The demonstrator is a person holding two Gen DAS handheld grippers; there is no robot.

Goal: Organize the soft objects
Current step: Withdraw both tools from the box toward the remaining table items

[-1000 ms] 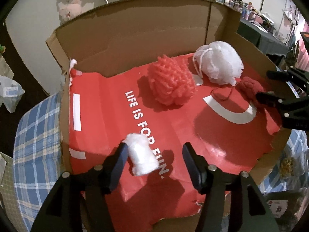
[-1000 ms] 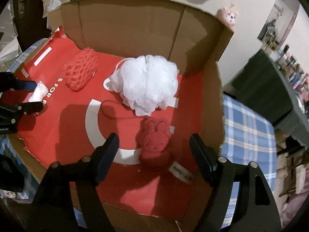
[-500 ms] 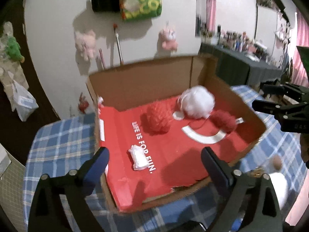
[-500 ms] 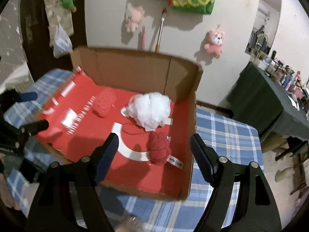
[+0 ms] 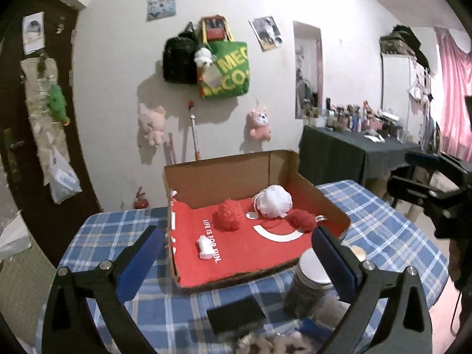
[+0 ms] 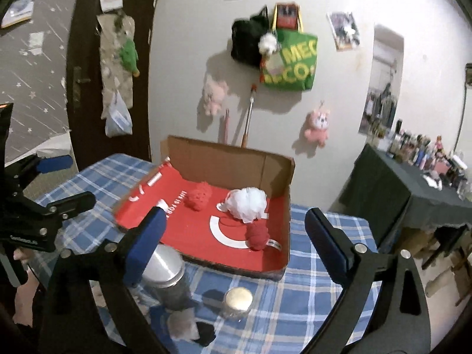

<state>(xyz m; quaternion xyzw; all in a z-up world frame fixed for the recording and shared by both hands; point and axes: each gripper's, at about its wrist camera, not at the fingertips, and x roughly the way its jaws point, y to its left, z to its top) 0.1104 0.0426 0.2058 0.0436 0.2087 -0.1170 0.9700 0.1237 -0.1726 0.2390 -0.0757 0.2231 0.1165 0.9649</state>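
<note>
The left gripper (image 5: 236, 247) hung above the checked table (image 5: 118, 227), tilted down toward the cardboard box (image 5: 224, 174), its jaws opening with nothing between them. Inside the box lay a small white pad (image 5: 205, 246), a red scrubber (image 5: 229, 214), a white pouf (image 5: 274, 200) and a red plush (image 5: 302, 219). The right gripper (image 6: 233, 233), angled likewise, was opening empty too.

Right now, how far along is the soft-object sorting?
Looks nearly done: the white puff, red sponge, red plush and small white wad all lie in the box. Nothing in hand; left gripper and right gripper jaws are opening, empty. Left: unclear.
</note>
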